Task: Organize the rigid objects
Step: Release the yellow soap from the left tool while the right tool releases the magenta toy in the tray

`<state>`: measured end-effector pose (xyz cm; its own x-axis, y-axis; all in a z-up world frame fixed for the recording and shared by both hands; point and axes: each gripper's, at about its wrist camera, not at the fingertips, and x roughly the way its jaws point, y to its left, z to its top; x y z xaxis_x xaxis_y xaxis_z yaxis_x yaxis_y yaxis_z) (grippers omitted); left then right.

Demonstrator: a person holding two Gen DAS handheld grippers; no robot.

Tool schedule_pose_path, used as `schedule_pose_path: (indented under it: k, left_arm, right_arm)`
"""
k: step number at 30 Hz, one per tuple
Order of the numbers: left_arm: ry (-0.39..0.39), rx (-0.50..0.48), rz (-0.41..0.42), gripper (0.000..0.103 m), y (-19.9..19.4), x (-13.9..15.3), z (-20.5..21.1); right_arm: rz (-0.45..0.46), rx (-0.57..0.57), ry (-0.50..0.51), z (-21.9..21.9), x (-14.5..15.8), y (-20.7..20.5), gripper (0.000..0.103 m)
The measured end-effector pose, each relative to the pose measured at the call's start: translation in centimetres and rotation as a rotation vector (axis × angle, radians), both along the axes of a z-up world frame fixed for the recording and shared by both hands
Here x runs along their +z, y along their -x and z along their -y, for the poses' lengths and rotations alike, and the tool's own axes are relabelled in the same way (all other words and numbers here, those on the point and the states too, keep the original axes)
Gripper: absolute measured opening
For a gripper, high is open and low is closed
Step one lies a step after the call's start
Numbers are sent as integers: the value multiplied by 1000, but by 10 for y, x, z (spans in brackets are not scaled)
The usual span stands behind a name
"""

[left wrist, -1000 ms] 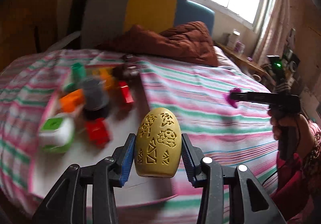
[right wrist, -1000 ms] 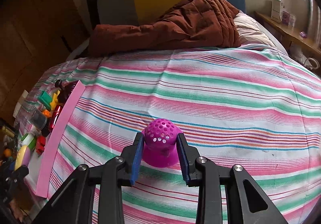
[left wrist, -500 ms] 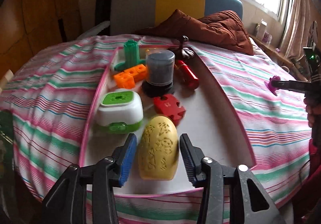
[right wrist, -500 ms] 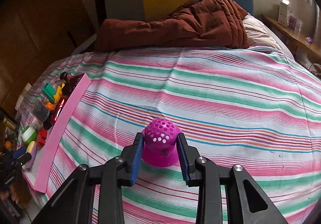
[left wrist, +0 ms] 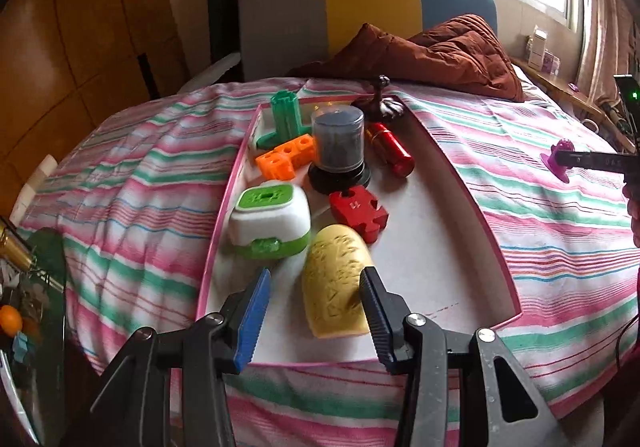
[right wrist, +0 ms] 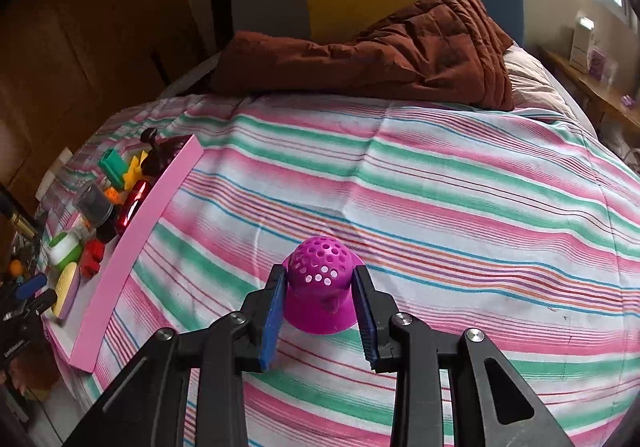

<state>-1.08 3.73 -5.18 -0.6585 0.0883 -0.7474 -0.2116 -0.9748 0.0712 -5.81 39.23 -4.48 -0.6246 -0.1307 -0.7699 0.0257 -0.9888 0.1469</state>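
Observation:
A yellow carved egg (left wrist: 334, 287) lies at the near end of the pink-rimmed white tray (left wrist: 440, 247). My left gripper (left wrist: 315, 274) straddles it, open. The right pad (left wrist: 372, 303) touches the egg, while the left pad (left wrist: 252, 311) stands clear of it. My right gripper (right wrist: 319, 275) is shut on a magenta perforated dome (right wrist: 318, 287), held above the striped bedspread to the right of the tray (right wrist: 132, 247). From the left wrist view the dome (left wrist: 560, 163) shows at the far right edge. The egg (right wrist: 66, 289) and left gripper (right wrist: 28, 297) show at the right wrist view's left edge.
The tray also holds a green-white box (left wrist: 272, 223), red puzzle block (left wrist: 358, 211), orange block (left wrist: 284, 159), green piece (left wrist: 284, 119), dark canister (left wrist: 338, 143), red cylinder (left wrist: 390, 149) and dark figurine (left wrist: 380, 99). A brown quilt (right wrist: 380, 51) lies by the headboard.
My left gripper came down over the tray and its jaws widened; the egg went from held upright in the air to lying in the tray. The right gripper kept its hold on the dome.

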Motion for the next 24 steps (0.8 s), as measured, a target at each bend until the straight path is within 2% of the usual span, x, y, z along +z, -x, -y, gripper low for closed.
schedule_pose_path:
  k: [9,15,18,24]
  left_arm:
    - [-63,40,6,47,-6,4,15]
    - [-108,50,-13,47,-10,8,22]
    - [-101,85,-10,47,-10,9,27]
    - [-123,112,-20,47,-13,12,40]
  right_arm:
    - [30,41,57,35,11,-17,34]
    - [-14,174,108,106,29,-32,34]
    - [-38,241,119,142,39,-35,34]
    - [-31,349,58,203,41,-33,34]
